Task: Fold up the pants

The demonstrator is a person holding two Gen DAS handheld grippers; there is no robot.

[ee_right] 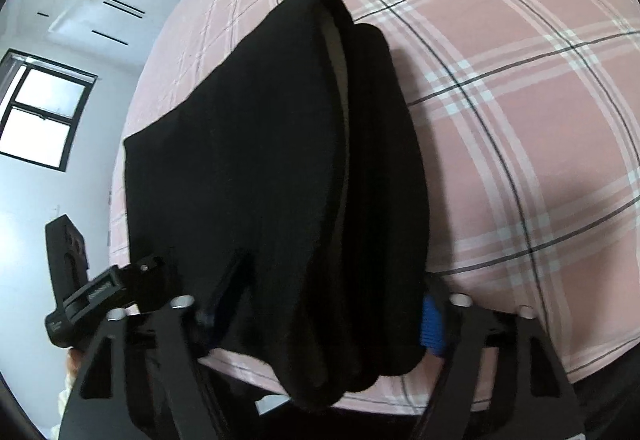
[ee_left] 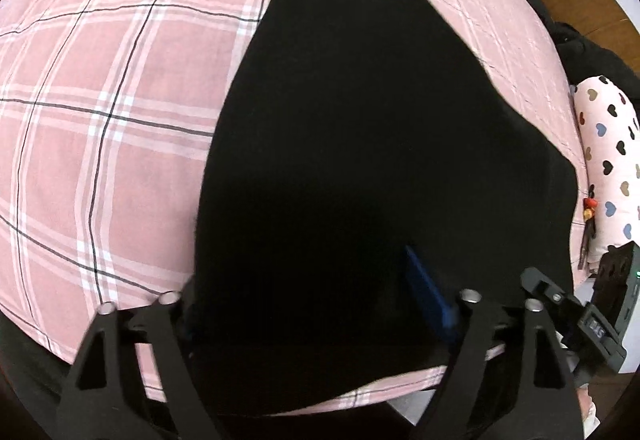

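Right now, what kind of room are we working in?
Most likely a bedroom. The black pants lie on a bed with a pink plaid sheet, a heart-print pillow sits at its edge, and a window is set in the white wall.

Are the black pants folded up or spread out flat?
Folded. The black pants lie in stacked layers on the pink plaid bed cover, with layered edges showing along one side.
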